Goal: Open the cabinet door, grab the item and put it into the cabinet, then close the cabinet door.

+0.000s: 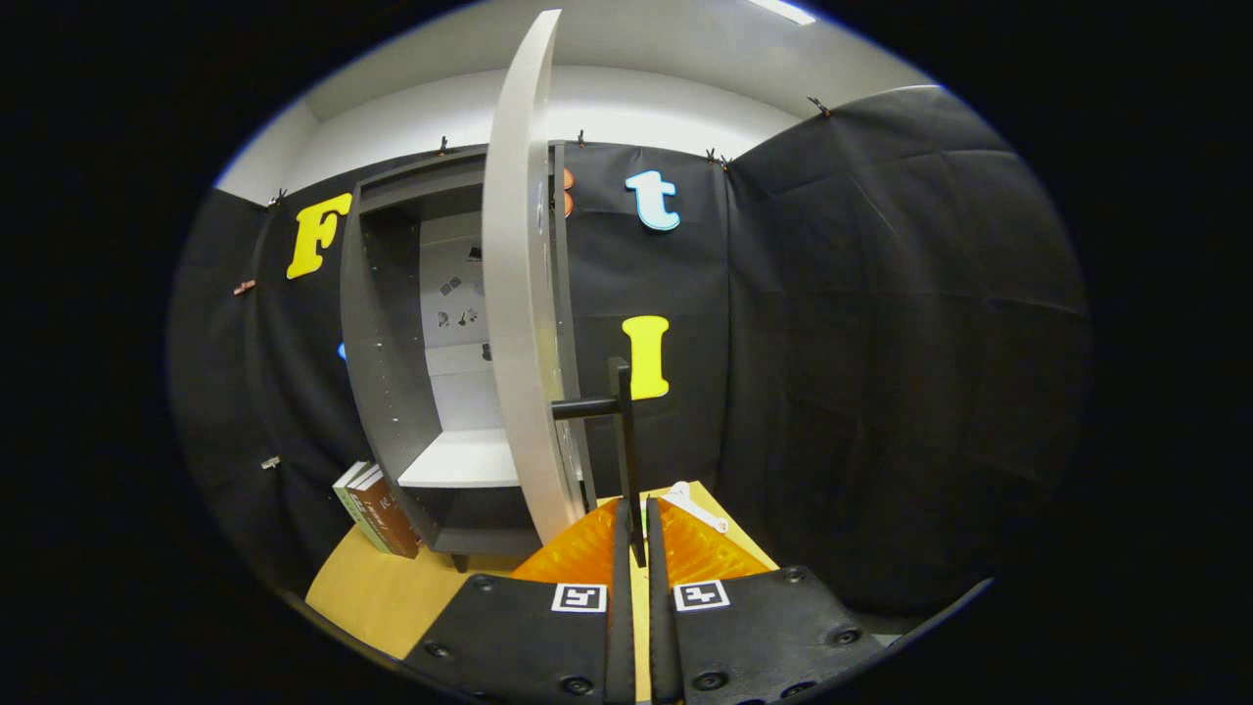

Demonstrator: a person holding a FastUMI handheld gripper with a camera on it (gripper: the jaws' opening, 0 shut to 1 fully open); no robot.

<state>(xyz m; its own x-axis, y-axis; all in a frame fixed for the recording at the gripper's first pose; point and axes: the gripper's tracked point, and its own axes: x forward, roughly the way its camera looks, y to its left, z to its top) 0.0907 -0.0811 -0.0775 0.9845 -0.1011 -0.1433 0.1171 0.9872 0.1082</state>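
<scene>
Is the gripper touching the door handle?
Touching. The gripper view shows the gripper closed on the bottom of the black handle of the open cabinet door.

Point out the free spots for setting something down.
Gripper shut on the door handle. Free: the white shelf inside the cabinet, and the tabletop ahead of the books. Crowded beside the open door.

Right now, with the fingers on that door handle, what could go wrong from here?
1. The gripper clamps only the lower tip of the thin handle; it could slip off as the door swings.
2. The books lean against the cabinet and could topple if it is jolted.
3. A small white item lies just beyond the fingers and could be knocked off the table.
</scene>
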